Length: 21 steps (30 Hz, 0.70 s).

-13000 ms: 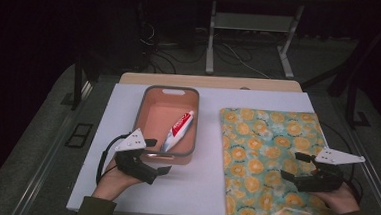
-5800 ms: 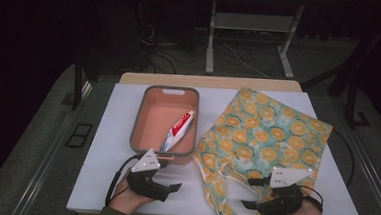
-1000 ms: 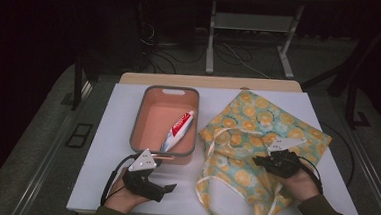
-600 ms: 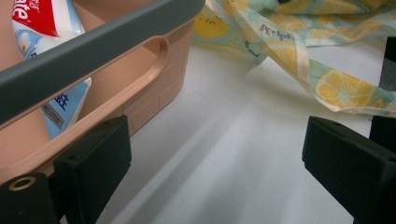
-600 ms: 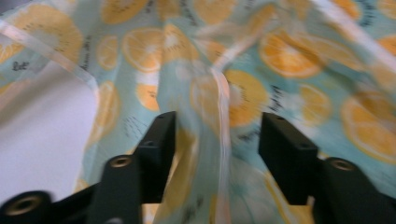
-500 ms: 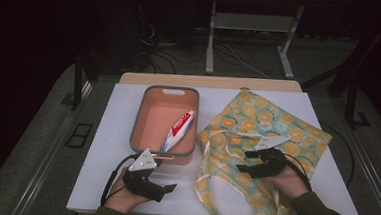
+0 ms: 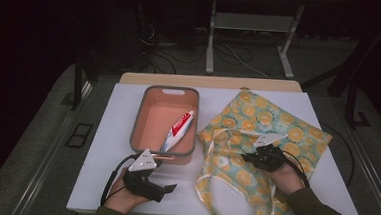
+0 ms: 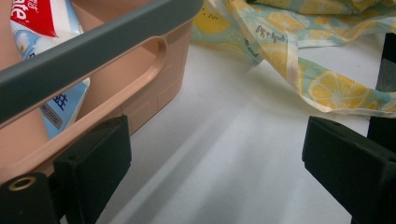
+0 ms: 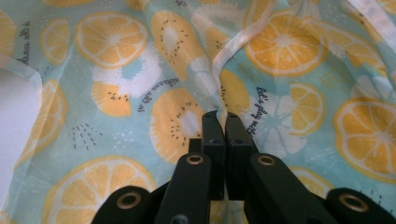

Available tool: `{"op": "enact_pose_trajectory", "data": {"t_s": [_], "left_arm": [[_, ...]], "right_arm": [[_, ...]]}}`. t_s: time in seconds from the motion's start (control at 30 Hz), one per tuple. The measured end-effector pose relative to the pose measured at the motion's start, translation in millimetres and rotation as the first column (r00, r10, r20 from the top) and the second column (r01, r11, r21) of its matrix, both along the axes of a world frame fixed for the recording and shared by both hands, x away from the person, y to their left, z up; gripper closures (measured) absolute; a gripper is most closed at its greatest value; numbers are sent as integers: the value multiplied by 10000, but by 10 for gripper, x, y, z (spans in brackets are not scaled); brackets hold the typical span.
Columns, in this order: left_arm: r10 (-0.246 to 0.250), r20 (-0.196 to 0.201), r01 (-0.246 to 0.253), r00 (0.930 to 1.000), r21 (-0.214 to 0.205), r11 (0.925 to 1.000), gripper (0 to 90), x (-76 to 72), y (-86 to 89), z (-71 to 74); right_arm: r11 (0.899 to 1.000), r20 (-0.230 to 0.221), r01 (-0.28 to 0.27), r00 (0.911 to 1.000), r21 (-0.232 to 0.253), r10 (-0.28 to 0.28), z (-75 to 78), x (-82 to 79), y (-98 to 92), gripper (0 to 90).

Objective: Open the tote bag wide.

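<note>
A tote bag (image 7: 277,128) printed with orange slices lies crumpled on the right half of the white table, its pale straps trailing toward the near edge. My right gripper (image 7: 249,157) rests on its middle. Its jaws have just been closing, and now it is shut, tips (image 9: 218,119) pinching a raised fold of the cloth (image 9: 112,42). A pink tub (image 7: 165,91) with a grey rim holds a toothpaste tube (image 7: 178,129). My left gripper (image 7: 166,185) lies on the table just before the tub's near right corner. It is open (image 8: 219,172), with bare table between the jaws.
The tub's handle rim (image 8: 93,51) and the toothpaste (image 8: 42,28) sit close to the left jaw. A bag strap (image 8: 327,88) lies across the table beyond the left gripper. A white mat (image 7: 106,147) covers the tabletop, with dark floor and cables behind.
My right gripper has slid left and slightly nearer across the bag, and the cloth around it has bunched. The left gripper, the tub and the toothpaste have kept still.
</note>
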<state>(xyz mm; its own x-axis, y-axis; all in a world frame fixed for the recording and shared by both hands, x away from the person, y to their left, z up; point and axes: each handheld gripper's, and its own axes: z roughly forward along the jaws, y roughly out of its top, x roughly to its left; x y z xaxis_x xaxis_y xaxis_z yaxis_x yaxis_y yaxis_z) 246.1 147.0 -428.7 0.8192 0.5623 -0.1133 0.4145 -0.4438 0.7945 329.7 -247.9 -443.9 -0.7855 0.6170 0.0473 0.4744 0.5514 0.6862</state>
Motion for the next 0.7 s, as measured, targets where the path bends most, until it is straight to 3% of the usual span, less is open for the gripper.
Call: {"op": "enact_pose_trajectory", "data": {"t_s": [0.07, 0.1, 0.2, 0.4, 0.57, 0.7], "left_arm": [[-16, -5, 16, 10000, -10, 10000, 67, 1, 5, -1], [-27, -12, 27, 10000, -9, 10000, 67, 2, 5, -2], [-30, -2, 30, 10000, -13, 10000, 67, 3, 5, 0], [-37, -16, 37, 10000, -12, 10000, 67, 4, 9, -1], [-43, -7, 43, 10000, -29, 10000, 67, -3, 19, 1], [-117, -11, 117, 9999, -26, 9999, 67, -1, 28, 5]], "right_arm": [[9998, 60, 21, 10000, 192, -22, 46, -2, -15, 893], [9979, 239, 76, 9997, 639, -91, 162, -5, -45, 892], [9931, 534, 187, 9983, 1153, -250, 314, 18, -89, 892], [9758, 922, 726, 9914, 2061, -933, 541, 179, -177, 892], [9634, 688, 1214, 9875, 2391, -1415, 485, 338, -258, 892], [9672, 700, 1184, 9881, 2248, -1372, 469, 325, -266, 892]]}}
